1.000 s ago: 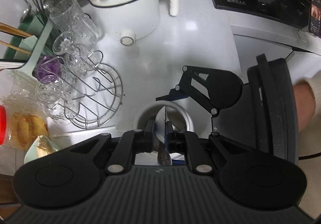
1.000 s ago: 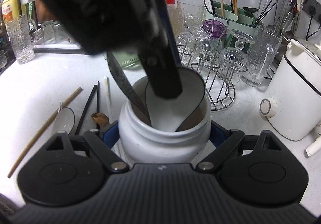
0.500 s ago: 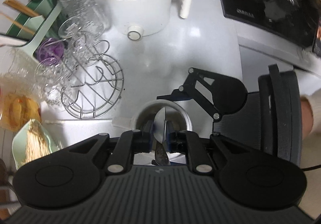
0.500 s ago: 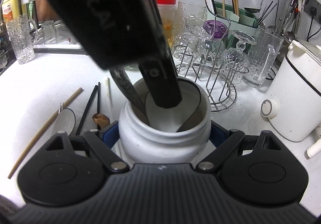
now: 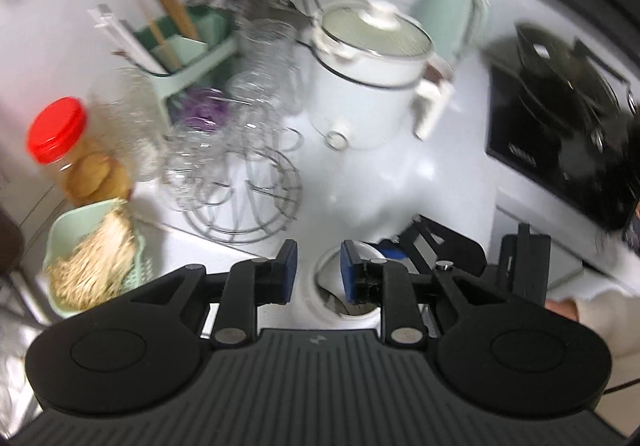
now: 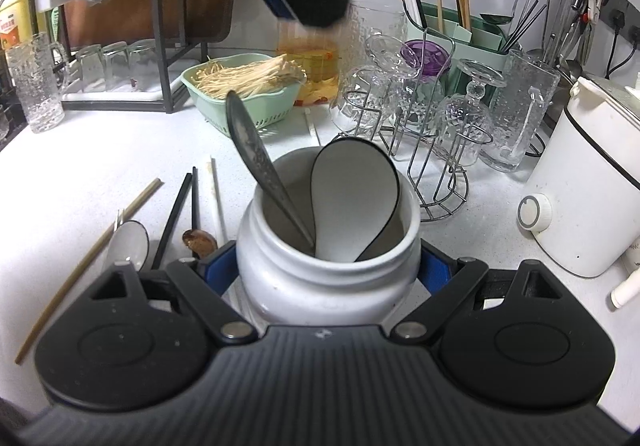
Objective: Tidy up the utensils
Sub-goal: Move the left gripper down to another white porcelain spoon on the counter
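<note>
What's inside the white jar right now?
The white jar holds two utensils: a metal spoon, handle up and leaning left, and a white ceramic spoon with a dark rim. The jar wall hides their lower ends and the jar's bottom.

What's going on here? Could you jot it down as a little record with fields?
place: white kitchen counter
right gripper: shut on the white jar, steadying it
left gripper: jaws opening, nothing between them, above the jar
in the jar: a metal spoon and a white ladle, both leaning
on the counter left of the jar: chopsticks, a small brown spoon, a white spoon
nearby: glasses on a wire rack, white cooker, green basket
</note>
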`<state>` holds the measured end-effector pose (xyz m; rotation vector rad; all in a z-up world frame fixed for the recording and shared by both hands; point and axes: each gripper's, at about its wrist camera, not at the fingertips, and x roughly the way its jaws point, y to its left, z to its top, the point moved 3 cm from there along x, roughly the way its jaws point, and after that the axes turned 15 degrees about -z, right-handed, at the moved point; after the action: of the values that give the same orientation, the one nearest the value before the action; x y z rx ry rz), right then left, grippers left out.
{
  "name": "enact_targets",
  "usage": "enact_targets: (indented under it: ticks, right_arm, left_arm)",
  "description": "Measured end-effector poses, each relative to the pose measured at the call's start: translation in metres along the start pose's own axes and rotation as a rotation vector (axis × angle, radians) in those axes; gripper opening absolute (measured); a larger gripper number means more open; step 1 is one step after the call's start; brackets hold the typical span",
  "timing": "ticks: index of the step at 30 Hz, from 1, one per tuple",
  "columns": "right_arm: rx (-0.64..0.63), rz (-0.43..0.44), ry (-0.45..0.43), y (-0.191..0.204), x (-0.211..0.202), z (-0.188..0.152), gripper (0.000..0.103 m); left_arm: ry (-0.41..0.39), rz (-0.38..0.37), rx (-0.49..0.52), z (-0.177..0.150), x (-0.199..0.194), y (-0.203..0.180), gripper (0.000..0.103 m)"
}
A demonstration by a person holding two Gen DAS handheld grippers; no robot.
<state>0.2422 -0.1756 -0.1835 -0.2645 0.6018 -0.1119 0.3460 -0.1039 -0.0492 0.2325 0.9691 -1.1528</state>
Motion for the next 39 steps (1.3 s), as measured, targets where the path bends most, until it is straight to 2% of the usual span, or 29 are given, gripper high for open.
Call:
enact_targets:
  ticks: [5, 10, 14, 18, 20, 23, 28, 33, 36, 39]
  right_arm:
    - [0.007, -0.008, 0.004, 0.001, 0.000, 0.000, 0.092]
    - [0.010, -0.015, 0.007, 0.001, 0.000, 0.001, 0.092]
    - [0.016, -0.023, 0.008, 0.002, 0.000, 0.001, 0.092]
    - [0.022, -0.030, 0.005, 0.002, -0.001, 0.000, 0.092]
    - [0.024, -0.030, 0.005, 0.002, -0.001, 0.000, 0.092]
    - [0.024, -0.032, 0.006, 0.003, -0.002, 0.001, 0.092]
    - [0.023, -0.034, 0.011, 0.003, -0.001, 0.001, 0.093]
    - [0.026, -0.042, 0.018, 0.004, -0.001, 0.001, 0.092]
    - [0.030, -0.048, 0.021, 0.004, -0.001, 0.002, 0.093]
    - [0.036, -0.055, 0.024, 0.005, -0.002, 0.001, 0.093]
  left_arm:
    - [-0.106, 0.033, -0.106, -0.015, -0.024, 0.013, 0.027]
    - [-0.170, 0.076, -0.213, -0.038, -0.038, 0.031, 0.027]
    - [-0.177, 0.139, -0.254, -0.062, -0.046, 0.044, 0.027]
    - [-0.192, 0.177, -0.341, -0.090, -0.051, 0.063, 0.028]
    - [-0.199, 0.194, -0.393, -0.110, -0.047, 0.076, 0.033]
    - [-0.180, 0.230, -0.475, -0.139, -0.037, 0.095, 0.033]
    - [-0.160, 0.217, -0.587, -0.181, -0.018, 0.114, 0.033]
    - [-0.132, 0.126, -0.563, -0.189, 0.004, 0.107, 0.036]
    - [-0.080, 0.124, -0.496, -0.187, 0.017, 0.099, 0.044]
    - [-0.050, 0.106, -0.402, -0.184, 0.025, 0.094, 0.046]
